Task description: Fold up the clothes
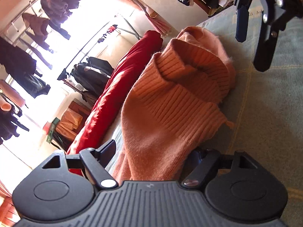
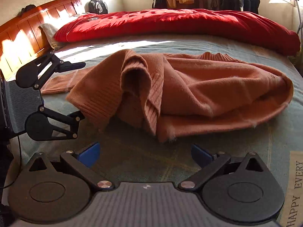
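The orange knit sweater [image 2: 189, 89] lies bunched on the blue-green bedspread [image 2: 132, 158], in front of the red quilt [image 2: 170, 22]. The left gripper [image 1: 151, 151] straddles its ribbed hem, jaws apart. The right gripper [image 2: 145, 154] gapes empty, just short of the sweater.

Sweater [image 1: 170, 113] hem hidden behind tongs [image 1: 151, 151]

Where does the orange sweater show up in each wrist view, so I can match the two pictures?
Left wrist view: the orange sweater fills the centre and runs down between the left gripper's fingers.
Right wrist view: it lies crumpled across the middle, beyond the open right gripper; the left gripper is at its left end.
Shared landmark: the red quilt, just behind the sweater on the bed.
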Motion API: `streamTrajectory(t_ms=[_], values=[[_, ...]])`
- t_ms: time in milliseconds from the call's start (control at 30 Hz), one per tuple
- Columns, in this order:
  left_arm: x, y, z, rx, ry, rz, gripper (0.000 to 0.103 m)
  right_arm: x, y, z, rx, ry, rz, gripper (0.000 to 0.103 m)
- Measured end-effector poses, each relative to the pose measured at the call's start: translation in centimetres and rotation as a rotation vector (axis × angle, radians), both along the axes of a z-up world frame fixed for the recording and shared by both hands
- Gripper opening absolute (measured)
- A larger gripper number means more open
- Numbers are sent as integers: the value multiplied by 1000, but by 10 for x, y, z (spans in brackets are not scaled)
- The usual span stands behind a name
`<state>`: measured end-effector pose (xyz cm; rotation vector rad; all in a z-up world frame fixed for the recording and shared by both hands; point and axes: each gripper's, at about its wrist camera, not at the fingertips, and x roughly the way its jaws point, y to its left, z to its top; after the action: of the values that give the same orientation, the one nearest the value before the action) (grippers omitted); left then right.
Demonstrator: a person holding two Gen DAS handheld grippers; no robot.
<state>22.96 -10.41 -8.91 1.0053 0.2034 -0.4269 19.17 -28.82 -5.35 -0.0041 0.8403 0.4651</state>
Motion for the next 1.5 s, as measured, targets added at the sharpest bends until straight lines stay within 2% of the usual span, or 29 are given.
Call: streamTrajectory(t_ms=[67,133,200,267,300,400,433,600,767,900,1133,1267,1400,1500], values=[[2,-4,0,10,-36,-6,66,-6,-1,-6,23,15,-15,103],[9,-3,8,-38,-67,28,52,-10,-2,-9,52,18,-27,103],[16,3,20,-112,-65,62,44,-12,-3,-10,72,19,-34,103],[22,5,25,-134,-44,68,42,-13,-3,-11,89,19,-37,103],[24,6,27,-143,-34,70,37,-13,-3,-12,96,21,-39,103],[24,6,19,-113,0,54,12,-10,-3,-15,115,25,-55,103],[22,9,22,-132,3,52,9,-11,-3,-15,123,24,-61,103],[6,23,41,-225,1,52,7,-15,-7,-13,152,16,-75,103],[-15,44,78,-336,0,49,6,-21,-13,-8,166,6,-98,103],[-35,58,105,-413,39,19,6,-28,-20,-3,193,-2,-125,103],[-79,67,134,-449,92,-39,6,-47,-27,12,201,-41,-149,103],[-106,72,141,-456,135,-51,6,-59,-35,21,205,-67,-174,103],[-119,75,127,-412,220,-38,8,-67,-46,25,225,-81,-205,103],[-123,79,109,-369,318,-8,13,-69,-52,25,242,-75,-227,103]])
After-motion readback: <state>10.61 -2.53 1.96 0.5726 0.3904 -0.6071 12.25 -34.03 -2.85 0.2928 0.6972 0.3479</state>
